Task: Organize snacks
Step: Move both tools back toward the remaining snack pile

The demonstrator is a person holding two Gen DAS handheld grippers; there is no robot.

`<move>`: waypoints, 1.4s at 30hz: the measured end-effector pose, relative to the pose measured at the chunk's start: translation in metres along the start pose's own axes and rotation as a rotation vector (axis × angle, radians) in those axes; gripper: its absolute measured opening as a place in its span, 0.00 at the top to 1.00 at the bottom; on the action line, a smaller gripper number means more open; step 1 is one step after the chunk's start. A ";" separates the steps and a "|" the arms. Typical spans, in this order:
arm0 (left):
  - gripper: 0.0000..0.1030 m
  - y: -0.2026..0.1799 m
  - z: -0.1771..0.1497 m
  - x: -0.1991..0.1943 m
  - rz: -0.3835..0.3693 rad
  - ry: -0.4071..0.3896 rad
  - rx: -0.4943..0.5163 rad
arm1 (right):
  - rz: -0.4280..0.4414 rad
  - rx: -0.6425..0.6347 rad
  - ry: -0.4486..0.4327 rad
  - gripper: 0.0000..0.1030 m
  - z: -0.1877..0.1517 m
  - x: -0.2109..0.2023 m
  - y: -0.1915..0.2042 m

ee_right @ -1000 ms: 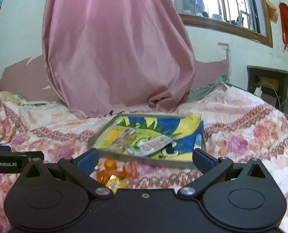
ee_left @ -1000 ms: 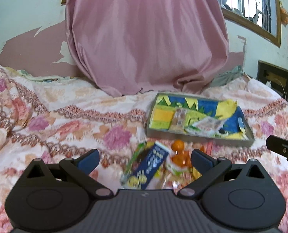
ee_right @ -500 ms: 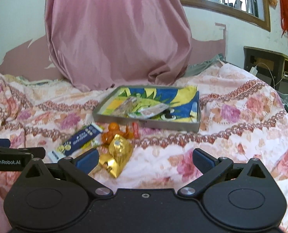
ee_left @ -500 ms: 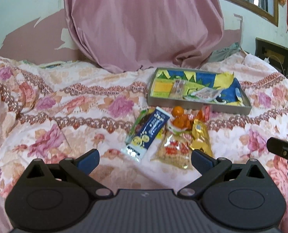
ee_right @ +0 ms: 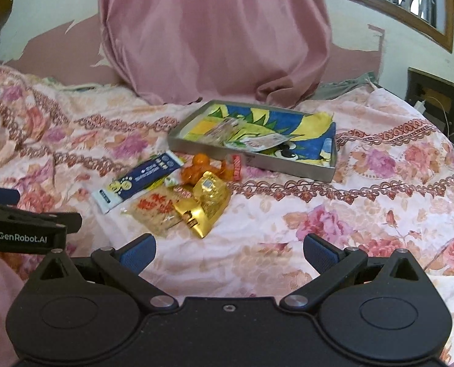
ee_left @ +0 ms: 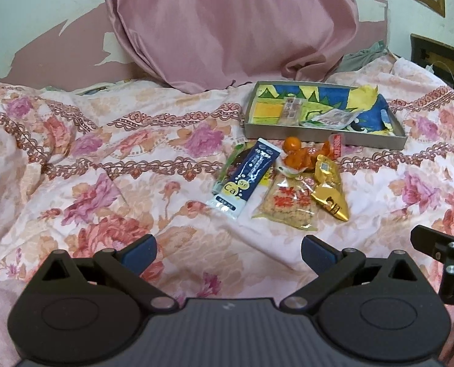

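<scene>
A pile of snacks lies on the floral bedspread: a dark blue packet (ee_left: 245, 178) (ee_right: 139, 182), a clear packet with red print (ee_left: 288, 203) (ee_right: 156, 211), a gold packet (ee_left: 329, 188) (ee_right: 207, 203), orange candies (ee_left: 297, 156) (ee_right: 196, 168) and a small red packet (ee_left: 336, 146). Behind them is a grey tray (ee_left: 318, 139) (ee_right: 257, 160) with a colourful liner and two packets inside. My left gripper (ee_left: 228, 252) and right gripper (ee_right: 228, 252) are both open and empty, held above the bed short of the pile.
A pink curtain (ee_left: 227, 24) hangs behind the bed against a peeling wall. A dark wooden cabinet (ee_right: 437, 98) stands at the right. The left gripper's body (ee_right: 22, 226) shows at the left edge of the right wrist view.
Both grippers have pulled back and risen from the snacks, so the whole pile and more bedspread now show. Both stayed open.
</scene>
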State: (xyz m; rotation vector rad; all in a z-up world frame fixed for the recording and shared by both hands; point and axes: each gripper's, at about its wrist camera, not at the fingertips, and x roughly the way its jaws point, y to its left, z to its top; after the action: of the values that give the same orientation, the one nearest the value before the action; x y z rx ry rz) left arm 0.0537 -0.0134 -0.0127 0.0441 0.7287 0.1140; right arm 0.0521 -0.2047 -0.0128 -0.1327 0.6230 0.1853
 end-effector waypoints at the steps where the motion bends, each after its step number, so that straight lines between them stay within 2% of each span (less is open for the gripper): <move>1: 0.01 0.001 0.000 -0.001 0.006 0.001 0.003 | -0.001 -0.009 0.002 0.01 0.000 0.000 0.002; 9: 0.01 0.002 0.001 0.003 0.056 0.030 0.008 | 0.000 -0.023 0.017 0.01 -0.001 0.003 0.004; 23: 0.01 0.011 0.003 0.011 0.067 0.076 -0.032 | 0.019 -0.011 0.041 0.01 -0.001 0.014 0.008; 37: 0.01 -0.012 0.013 0.032 0.064 0.107 0.124 | 0.052 0.029 0.082 0.01 0.012 0.038 0.002; 40: 0.01 -0.014 0.018 0.038 0.036 0.109 0.139 | 0.048 0.048 0.090 0.01 0.017 0.044 -0.003; 42: 0.01 -0.011 0.022 0.042 -0.008 0.112 0.147 | 0.052 0.070 0.096 0.01 0.020 0.048 -0.008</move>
State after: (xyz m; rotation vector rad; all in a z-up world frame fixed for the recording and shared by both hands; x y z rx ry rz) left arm 0.1007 -0.0195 -0.0253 0.1765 0.8478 0.0558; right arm 0.1030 -0.2023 -0.0247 -0.0584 0.7280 0.2084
